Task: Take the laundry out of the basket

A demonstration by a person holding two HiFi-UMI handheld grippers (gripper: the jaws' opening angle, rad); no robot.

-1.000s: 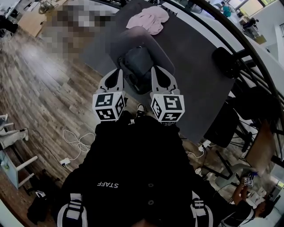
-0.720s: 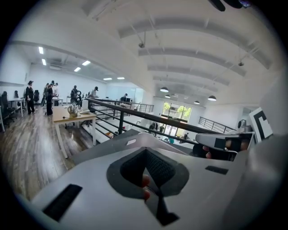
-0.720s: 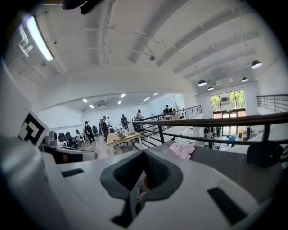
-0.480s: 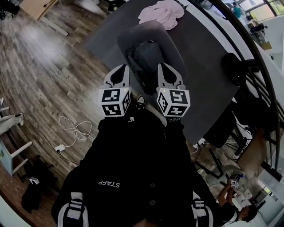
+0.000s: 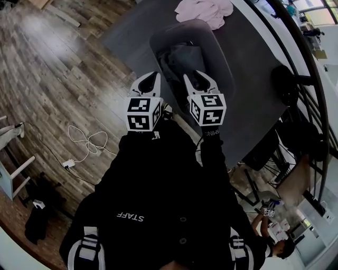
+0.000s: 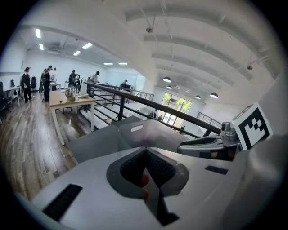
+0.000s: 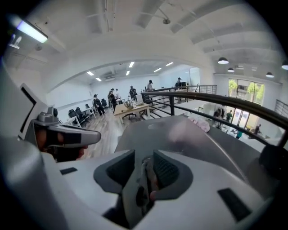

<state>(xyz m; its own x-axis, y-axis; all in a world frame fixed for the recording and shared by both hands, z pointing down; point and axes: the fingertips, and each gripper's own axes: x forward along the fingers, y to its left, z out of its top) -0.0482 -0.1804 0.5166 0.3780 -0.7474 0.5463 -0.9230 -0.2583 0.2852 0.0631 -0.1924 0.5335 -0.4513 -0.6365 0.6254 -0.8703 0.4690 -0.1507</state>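
A grey laundry basket (image 5: 224, 58) stands on a dark grey table (image 5: 253, 111), with dark grey laundry (image 5: 179, 58) lying in it. A pink garment (image 5: 206, 9) lies on the table beyond the basket. Both grippers are held side by side just short of the basket's near rim. My left gripper (image 5: 149, 77) is shut and empty, and its own view looks over the basket (image 6: 148, 132). My right gripper (image 5: 196, 78) is opening by a narrow crack with nothing between its jaws. Its view shows the basket (image 7: 180, 132) and the pink garment (image 7: 201, 124) behind.
A white cable (image 5: 87, 145) lies coiled on the wooden floor at the left. A black railing (image 5: 311, 89) runs along the table's far side, and a black round object (image 5: 288, 84) sits by it. Distant people and tables (image 6: 67, 96) stand across the room.
Both grippers have come closer to the basket's near rim. The basket and pink garment have shifted up and right in the head view.
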